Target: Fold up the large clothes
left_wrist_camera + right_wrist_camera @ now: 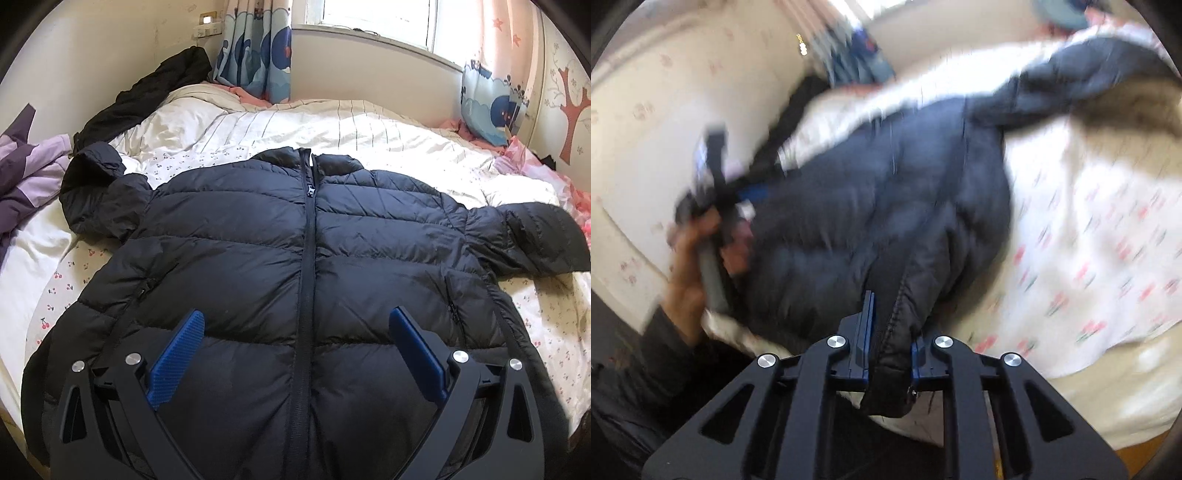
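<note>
Slippage looked the main risk: the right gripper [888, 354] was clamped on only a thin bunch of the black puffer jacket [306, 258] at its hem corner, and the slick padded shell could have pulled free if tugged hard. The jacket lay front up, zipped, spread across the bed [406, 136], sleeves out to either side. The left gripper [295, 354] hovered over the lower front with its blue pads wide apart and nothing between them; a one-sided pull would likely have dragged the whole garment askew instead of folding it. The right wrist view was badly smeared, so the exact bite on the hem, the person's hand [690, 254] and the device it held were hard to read. The jacket's near hem was cut off in the left view
</note>
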{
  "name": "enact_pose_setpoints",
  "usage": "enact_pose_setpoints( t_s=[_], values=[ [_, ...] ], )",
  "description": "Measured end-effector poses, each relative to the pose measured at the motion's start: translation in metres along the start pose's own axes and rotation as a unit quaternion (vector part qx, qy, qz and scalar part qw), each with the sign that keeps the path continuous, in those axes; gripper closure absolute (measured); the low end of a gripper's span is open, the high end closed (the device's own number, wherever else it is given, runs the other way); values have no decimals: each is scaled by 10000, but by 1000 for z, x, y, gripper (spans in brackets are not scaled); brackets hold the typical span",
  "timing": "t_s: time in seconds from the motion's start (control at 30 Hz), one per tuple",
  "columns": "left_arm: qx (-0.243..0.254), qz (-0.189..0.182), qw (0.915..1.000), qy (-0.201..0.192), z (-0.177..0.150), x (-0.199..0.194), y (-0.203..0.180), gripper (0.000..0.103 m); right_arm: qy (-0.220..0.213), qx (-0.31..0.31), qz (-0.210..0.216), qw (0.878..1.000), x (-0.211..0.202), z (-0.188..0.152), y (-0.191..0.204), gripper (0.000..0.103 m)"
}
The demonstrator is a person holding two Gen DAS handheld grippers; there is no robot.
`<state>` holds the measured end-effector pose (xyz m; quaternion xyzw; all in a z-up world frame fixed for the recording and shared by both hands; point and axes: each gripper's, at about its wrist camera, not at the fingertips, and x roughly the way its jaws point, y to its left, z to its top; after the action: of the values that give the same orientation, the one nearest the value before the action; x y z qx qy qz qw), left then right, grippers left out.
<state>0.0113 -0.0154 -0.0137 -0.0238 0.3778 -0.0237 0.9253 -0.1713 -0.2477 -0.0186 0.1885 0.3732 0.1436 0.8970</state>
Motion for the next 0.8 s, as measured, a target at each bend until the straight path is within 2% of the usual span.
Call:
enact_pose_setpoints(
  t_s=[0.07,0.17,0.2,0.27,0.3,0.33,0.4,0.47,0.57,0.63,0.8],
  values=[
    [14,-10,10000,13,0,1,0,7,-48,-9,-176,9998,-11,6,-11,89],
    [139,-48,9998,148,-1,5,-4,7,523,-53,-605,9968,7,-11,-35,88],
    [207,-55,9996,161,-2,6,-7,7,754,13,-599,9954,14,-20,-45,87],
    [341,6,9994,115,-2,5,-9,7,479,181,-338,9981,8,-30,-56,79],
    [363,43,9993,90,-2,5,-9,7,188,280,-262,9991,-3,-28,-59,64],
    [360,60,9993,60,-1,4,-8,7,-155,335,-315,9988,-16,-22,-62,37],
    [363,63,9993,68,-1,7,-8,7,-715,380,-461,9956,-39,-3,-72,16],
    [385,84,9992,119,-1,10,-8,7,-1181,561,-491,9902,-62,24,-94,16],
    [421,122,9990,92,-1,11,-13,7,-1861,1227,-392,9740,-96,68,-155,16],
    [440,149,9989,54,-1,11,-16,7,-2253,1815,-158,9571,-104,93,-207,16],
    [559,219,9981,-103,-2,8,-24,7,-2618,2595,-105,9295,-101,124,-297,16]
  ],
)
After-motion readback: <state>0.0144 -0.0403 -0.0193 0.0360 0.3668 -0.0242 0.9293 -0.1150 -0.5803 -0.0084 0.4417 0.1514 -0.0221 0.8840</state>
